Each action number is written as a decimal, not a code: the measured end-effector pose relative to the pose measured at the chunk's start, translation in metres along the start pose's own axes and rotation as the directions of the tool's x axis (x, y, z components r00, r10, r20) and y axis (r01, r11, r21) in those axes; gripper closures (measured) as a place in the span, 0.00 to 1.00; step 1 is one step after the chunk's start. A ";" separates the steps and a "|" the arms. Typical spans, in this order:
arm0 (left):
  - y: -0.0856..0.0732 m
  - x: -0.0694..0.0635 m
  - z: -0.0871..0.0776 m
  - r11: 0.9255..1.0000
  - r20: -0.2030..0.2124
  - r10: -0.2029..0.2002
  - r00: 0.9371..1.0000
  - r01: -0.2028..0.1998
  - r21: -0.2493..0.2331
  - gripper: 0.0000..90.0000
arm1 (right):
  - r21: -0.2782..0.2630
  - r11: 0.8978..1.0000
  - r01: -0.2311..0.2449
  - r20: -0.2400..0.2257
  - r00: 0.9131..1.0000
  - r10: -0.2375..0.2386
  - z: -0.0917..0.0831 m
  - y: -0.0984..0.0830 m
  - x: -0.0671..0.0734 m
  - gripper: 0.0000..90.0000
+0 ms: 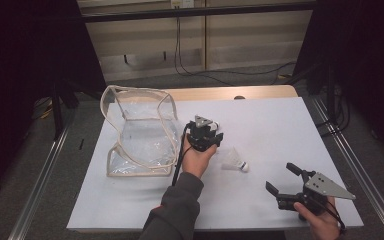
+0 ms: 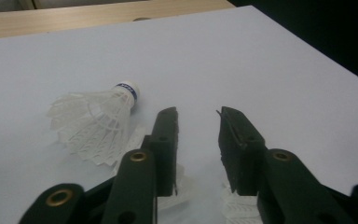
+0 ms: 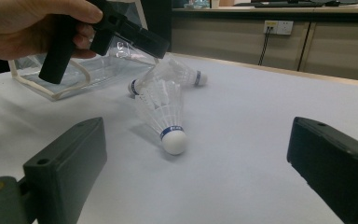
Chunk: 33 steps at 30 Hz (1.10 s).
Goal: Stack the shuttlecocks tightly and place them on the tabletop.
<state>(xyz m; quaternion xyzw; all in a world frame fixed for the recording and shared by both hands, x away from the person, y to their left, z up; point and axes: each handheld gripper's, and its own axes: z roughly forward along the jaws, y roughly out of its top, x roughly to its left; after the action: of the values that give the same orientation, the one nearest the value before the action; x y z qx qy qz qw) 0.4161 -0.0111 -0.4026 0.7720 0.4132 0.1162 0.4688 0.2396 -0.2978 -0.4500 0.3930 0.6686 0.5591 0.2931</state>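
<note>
The left gripper (image 1: 211, 131) hangs over the table's (image 1: 280, 130) middle, jaws parted with nothing pinched; one shuttlecock (image 2: 95, 123) lies just left of its jaws, and feathers of another show beneath them. A third shuttlecock (image 1: 236, 162) lies nearer and to the right, between both grippers. The right gripper (image 1: 283, 179), near right, is spread wide and empty. A clear bag (image 1: 137, 132) sits to the left.

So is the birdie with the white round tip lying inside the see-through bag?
No, the shuttlecock lies on the bare white table, out to the right of the clear bag.
</note>
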 end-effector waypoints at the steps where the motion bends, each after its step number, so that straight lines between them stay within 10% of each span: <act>1: 0.001 -0.001 -0.001 1.000 -0.003 -0.004 1.000 0.004 -0.009 0.69 | 0.000 1.000 0.000 0.000 1.000 0.000 0.000 0.000 0.000 0.05; 16: 0.001 -0.005 -0.014 0.999 0.012 -0.025 1.000 0.024 0.024 0.31 | 0.004 1.000 0.007 0.003 1.000 -0.007 -0.001 0.000 0.000 0.05; 33: -0.011 -0.008 -0.028 1.000 0.030 0.004 1.000 -0.005 0.014 0.16 | 0.011 1.000 0.013 0.011 1.000 -0.013 0.001 0.001 0.000 0.05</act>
<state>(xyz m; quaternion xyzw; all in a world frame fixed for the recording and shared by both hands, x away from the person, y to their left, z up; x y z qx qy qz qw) 0.3887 0.0029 -0.3951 0.7779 0.4051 0.1028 0.4692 0.2410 -0.2971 -0.4497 0.3933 0.6727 0.5512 0.2982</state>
